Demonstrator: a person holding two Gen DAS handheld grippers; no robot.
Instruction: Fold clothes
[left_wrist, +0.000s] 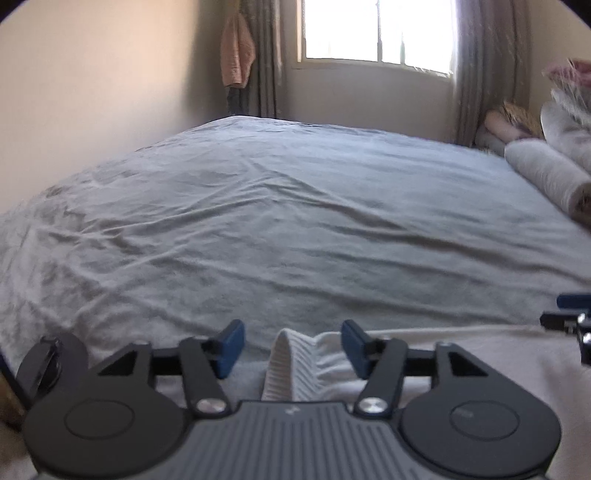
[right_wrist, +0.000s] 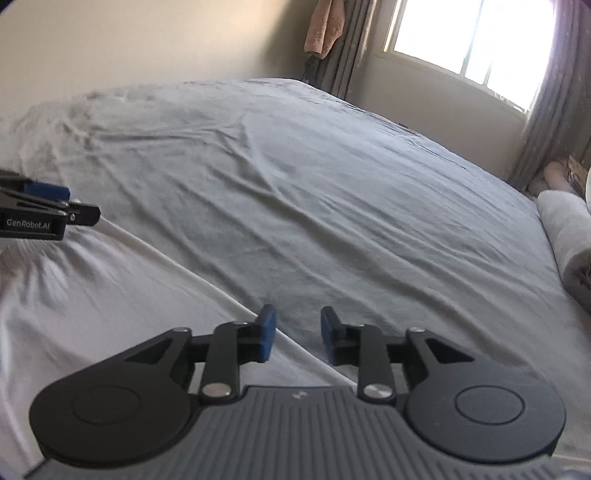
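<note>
A home bedroom is indicated. Ahead of the open jaws, almost the whole view is filled by a wide bed (left_wrist: 295, 206) covered with a wrinkled grey sheet (right_wrist: 314, 192). Beyond the bed, straight past the jaws, a bright window (left_wrist: 376, 29) is set in a plain cream wall (left_wrist: 92, 74), with grey curtains (left_wrist: 480, 70) hung at both sides. A peach garment (left_wrist: 237, 51) is seen hanging by the curtain left of the window. To the right of the jaws, rolled white bedding (left_wrist: 546, 173) and stacked pillows (left_wrist: 506, 125) are piled at the bed's edge.
</note>
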